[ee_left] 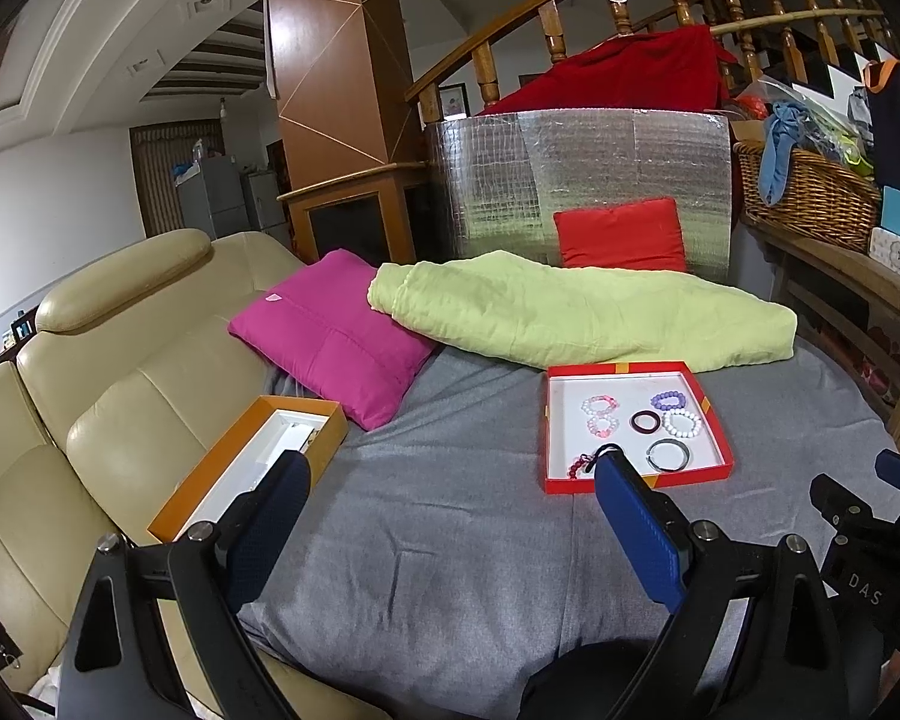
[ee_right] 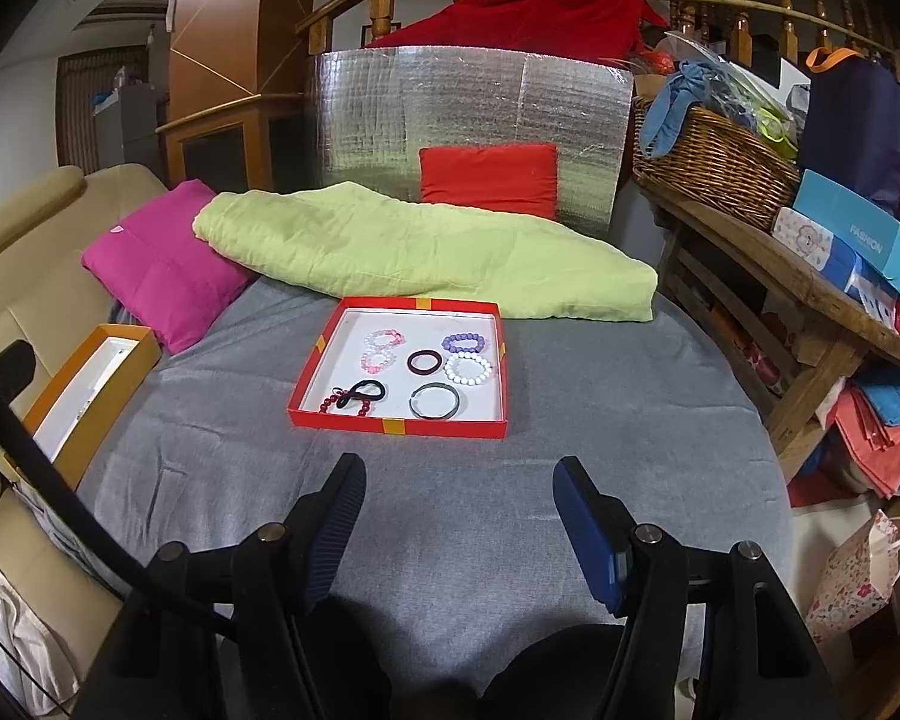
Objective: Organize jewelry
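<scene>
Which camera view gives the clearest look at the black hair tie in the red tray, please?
The right wrist view: the black hair tie lies in full sight near the red tray's front left corner, beside red beads. In the left wrist view, the left gripper's finger tip covers most of it, leaving only an arc.

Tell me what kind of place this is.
Probably a lived-in home living room: a beige leather sofa, a wooden stair banister, and a wicker basket on a cluttered wooden bench.
</scene>
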A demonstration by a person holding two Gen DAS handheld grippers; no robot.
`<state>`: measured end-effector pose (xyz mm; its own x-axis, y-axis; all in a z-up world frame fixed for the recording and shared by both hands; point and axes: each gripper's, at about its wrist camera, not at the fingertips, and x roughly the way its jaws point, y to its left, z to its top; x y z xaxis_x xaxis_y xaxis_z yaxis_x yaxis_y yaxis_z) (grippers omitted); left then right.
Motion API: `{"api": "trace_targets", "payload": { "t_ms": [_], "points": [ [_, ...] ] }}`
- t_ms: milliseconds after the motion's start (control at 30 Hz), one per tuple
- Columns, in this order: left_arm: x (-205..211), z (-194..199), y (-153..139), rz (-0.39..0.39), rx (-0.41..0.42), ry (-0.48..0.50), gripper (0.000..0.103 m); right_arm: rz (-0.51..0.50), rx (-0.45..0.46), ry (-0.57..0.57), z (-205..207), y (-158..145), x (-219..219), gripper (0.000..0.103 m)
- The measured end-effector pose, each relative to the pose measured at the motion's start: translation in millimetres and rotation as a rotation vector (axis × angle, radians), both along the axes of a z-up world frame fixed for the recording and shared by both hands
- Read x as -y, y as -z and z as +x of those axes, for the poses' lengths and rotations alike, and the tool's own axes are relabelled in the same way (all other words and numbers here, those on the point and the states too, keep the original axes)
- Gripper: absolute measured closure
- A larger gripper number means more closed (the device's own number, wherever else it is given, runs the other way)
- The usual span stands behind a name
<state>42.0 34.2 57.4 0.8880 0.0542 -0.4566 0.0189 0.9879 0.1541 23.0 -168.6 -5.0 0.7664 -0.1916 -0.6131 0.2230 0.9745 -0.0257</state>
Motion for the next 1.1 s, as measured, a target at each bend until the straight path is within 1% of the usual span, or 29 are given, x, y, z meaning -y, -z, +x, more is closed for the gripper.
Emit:
{"api": "trace_targets", "payload": {
  "t_ms": [300, 1100],
  "points": [
    [-3.0, -2.6, -0.7, -0.007, 0.002, -0.004, 0.007, 0.005, 0.011, 0.018, -2.5, -2.4, 0.9, 0.034],
    [-6.9, -3.0, 2.5, -0.013, -0.012, -0.019, 0.007, 0.018, 0.001, 0.012, -1.9, 2.4, -3.0, 0.034]
  ]
}}
